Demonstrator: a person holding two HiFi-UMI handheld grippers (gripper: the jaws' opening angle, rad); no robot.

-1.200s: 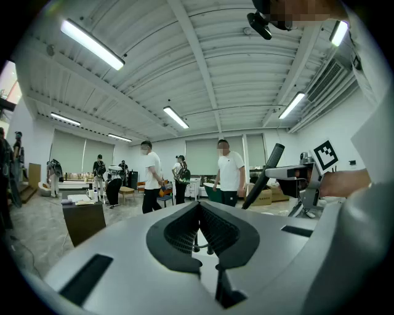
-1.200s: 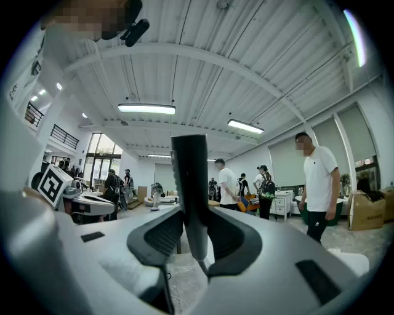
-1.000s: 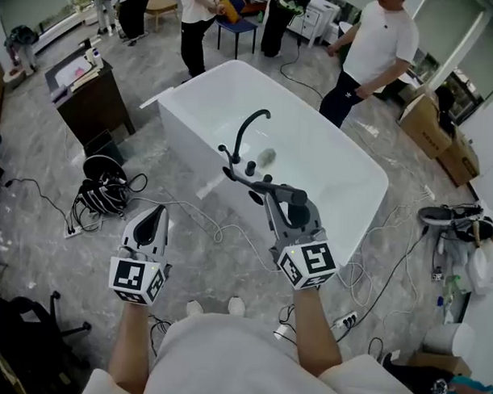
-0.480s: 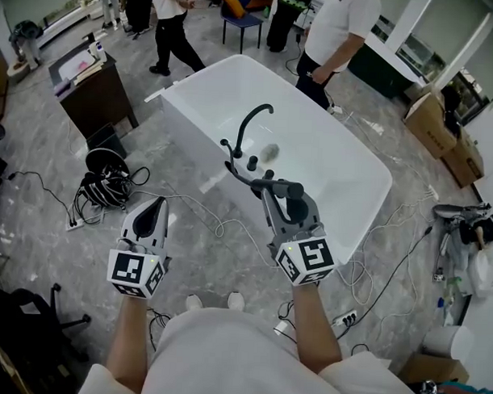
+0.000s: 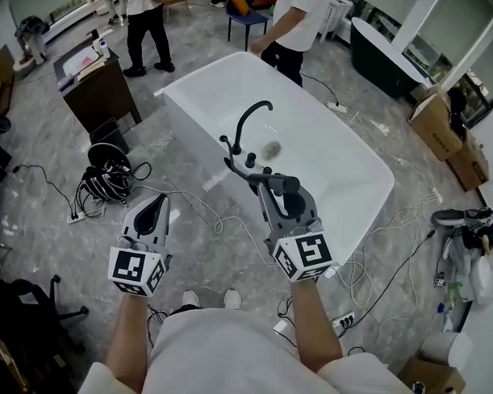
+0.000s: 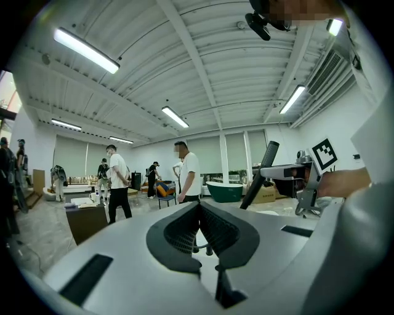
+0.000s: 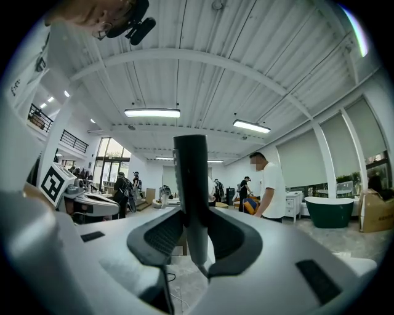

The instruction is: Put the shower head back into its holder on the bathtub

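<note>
Shower head [image 5: 255, 178] is pinched across its black handle by the jaws of the right gripper [image 5: 283, 193]. In the right gripper view it [image 7: 191, 184] stands upright between the pads, a grip that probably keeps it from rolling and leaves its lower end free to drop into a holder. It hangs just over the near rim of the bathtub [image 5: 367, 212], close to the curved faucet [image 5: 249, 123] and the small fittings at its base. Which of these is the holder I cannot tell. The left gripper [image 5: 159, 201] hovers over the floor, well apart from the tub, jaws pressed together on nothing, apparently kept out of the way.
</note>
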